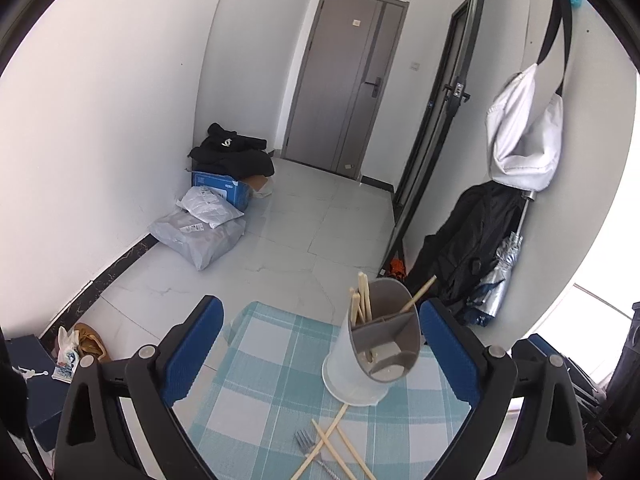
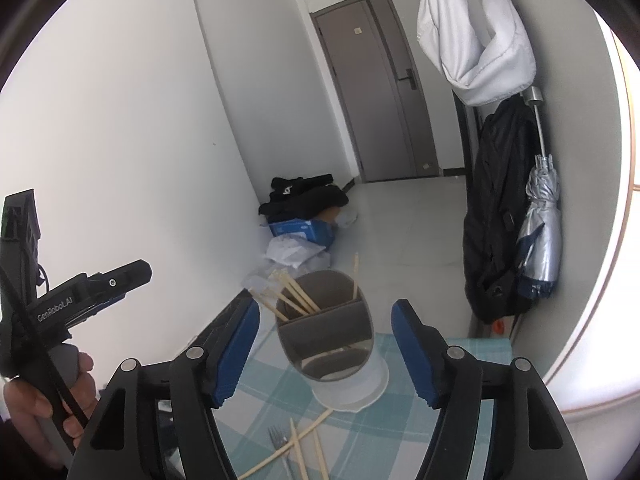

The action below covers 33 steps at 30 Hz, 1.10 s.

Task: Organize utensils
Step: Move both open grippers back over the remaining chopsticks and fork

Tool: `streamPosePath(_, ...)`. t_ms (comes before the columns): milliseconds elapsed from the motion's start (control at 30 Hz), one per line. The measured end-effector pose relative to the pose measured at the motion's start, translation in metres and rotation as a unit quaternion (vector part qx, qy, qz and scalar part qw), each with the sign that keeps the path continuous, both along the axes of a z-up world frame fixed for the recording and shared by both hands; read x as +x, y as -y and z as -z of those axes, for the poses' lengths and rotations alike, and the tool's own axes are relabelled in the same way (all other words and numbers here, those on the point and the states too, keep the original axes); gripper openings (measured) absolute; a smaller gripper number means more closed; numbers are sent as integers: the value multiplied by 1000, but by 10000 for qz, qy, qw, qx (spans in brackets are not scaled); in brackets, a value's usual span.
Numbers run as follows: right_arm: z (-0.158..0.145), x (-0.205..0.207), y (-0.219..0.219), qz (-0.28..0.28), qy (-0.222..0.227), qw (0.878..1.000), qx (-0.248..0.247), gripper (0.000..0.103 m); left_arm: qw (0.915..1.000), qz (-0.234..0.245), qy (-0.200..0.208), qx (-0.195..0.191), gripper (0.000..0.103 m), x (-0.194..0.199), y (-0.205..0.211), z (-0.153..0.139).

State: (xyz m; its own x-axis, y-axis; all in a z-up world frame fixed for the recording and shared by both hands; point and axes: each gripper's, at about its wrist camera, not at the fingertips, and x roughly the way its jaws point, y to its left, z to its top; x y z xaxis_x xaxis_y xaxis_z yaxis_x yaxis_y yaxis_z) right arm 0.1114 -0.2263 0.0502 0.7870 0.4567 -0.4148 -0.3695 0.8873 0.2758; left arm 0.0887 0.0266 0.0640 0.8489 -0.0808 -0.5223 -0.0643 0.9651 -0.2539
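A white utensil holder with a grey divided insert [image 1: 374, 344] stands on the blue checked tablecloth [image 1: 260, 364], with several wooden chopsticks [image 1: 362, 300] upright in it. Loose chopsticks [image 1: 332, 444] and a metal fork [image 1: 306, 442] lie on the cloth in front of it. My left gripper [image 1: 320, 344] is open and empty, with the holder just inside its right finger. In the right wrist view the holder [image 2: 328, 340] sits between the open, empty fingers of my right gripper [image 2: 326, 348]; chopsticks [image 2: 298, 446] and the fork [image 2: 278, 440] lie below. The left gripper [image 2: 120, 276] shows at the left, hand-held.
Beyond the table's far edge is tiled floor with parcels and a blue box [image 1: 220, 188] by the left wall. A black coat [image 1: 468, 240], a folded umbrella [image 1: 500, 280] and a white bag [image 1: 520, 136] hang on the right wall. A grey door [image 1: 344, 88] stands at the back.
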Motion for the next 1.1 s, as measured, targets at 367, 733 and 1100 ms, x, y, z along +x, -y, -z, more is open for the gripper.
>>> streamPosePath(367, 37, -41, -4, 23, -230, 9996, -189, 79, 9994, -129, 205, 253, 102, -37, -1, 23)
streamPosePath(733, 86, -52, -9, -55, -682, 9969, -388, 84, 9993, -10, -99, 352, 102, -38, -1, 68)
streamPosePath(1100, 143, -36, -10, -68, -1552, 9853, -710, 84, 9969, -152, -752, -178, 102, -30, -26, 115)
